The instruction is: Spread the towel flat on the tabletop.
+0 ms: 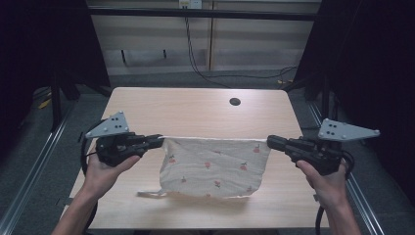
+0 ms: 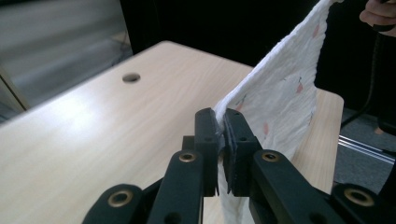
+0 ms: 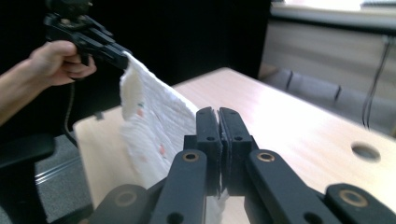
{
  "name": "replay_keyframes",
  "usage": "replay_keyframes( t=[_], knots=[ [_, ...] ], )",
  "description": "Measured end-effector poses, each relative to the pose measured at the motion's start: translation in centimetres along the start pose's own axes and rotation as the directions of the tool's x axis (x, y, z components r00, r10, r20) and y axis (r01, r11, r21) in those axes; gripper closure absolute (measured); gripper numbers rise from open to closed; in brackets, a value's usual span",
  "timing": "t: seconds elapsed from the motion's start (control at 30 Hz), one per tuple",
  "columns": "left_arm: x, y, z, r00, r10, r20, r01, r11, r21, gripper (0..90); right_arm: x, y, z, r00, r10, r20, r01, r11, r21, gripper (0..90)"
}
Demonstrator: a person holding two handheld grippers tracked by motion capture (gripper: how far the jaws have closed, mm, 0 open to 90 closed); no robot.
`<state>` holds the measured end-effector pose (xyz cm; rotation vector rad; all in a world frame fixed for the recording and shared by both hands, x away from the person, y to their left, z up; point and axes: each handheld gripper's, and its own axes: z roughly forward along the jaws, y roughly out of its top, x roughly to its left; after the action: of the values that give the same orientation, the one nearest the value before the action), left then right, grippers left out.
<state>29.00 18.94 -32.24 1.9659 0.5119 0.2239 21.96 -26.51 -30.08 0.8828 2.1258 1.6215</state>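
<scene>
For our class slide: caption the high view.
Left claw and right claw hold a printed cloth taut above the table.

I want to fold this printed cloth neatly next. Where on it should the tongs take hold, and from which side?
Grip the cloth at its two top corners, coming in level from either side, as the left tongs and right tongs do now. Held there, its top edge stretches straight while the rest hangs flat, with the lower edge near the table. A loose strap trails at the lower left.

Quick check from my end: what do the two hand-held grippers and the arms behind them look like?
Each hand-held gripper, left and right, is black with brass-coloured pivot rings, a grey three-cornered plate with holes on top and a trailing black cable. Both forearms are bare, no sleeves or gloves.
</scene>
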Motion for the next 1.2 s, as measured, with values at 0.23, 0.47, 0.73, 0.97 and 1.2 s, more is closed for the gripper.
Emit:
replay_keyframes(
  t=[0.23,0.47,0.73,0.97,1.2],
  knots=[
    [2.4,-2.1,3.7,0.9980,-0.063,-0.005,0.064,0.9949,0.079,85.4,-3.6,-3.3,3.2,0.9964,0.076,0.038,-0.079,0.992,0.095,87.8],
    [3.9,-2.8,5.3,0.9953,-0.093,-0.027,0.095,0.9909,0.096,85.0,-5.7,-4.5,5.1,0.9927,0.100,0.068,-0.108,0.988,0.113,87.8],
    [6.4,-3.9,7.7,0.9900,-0.125,-0.065,0.133,0.9830,0.127,84.8,-8.4,-5.0,7.3,0.9876,0.126,0.094,-0.139,0.979,0.152,87.8],
    [7.9,-5.0,9.5,0.9841,-0.146,-0.101,0.162,0.9714,0.174,84.6,-10.3,-6.2,9.5,0.9807,0.169,0.099,-0.186,0.961,0.206,87.7],
    [9.1,-6.0,10.3,0.9754,-0.193,-0.107,0.209,0.9639,0.166,84.0,-11.4,-7.0,11.2,0.9763,0.187,0.110,-0.207,0.952,0.223,87.7]
  ],
)
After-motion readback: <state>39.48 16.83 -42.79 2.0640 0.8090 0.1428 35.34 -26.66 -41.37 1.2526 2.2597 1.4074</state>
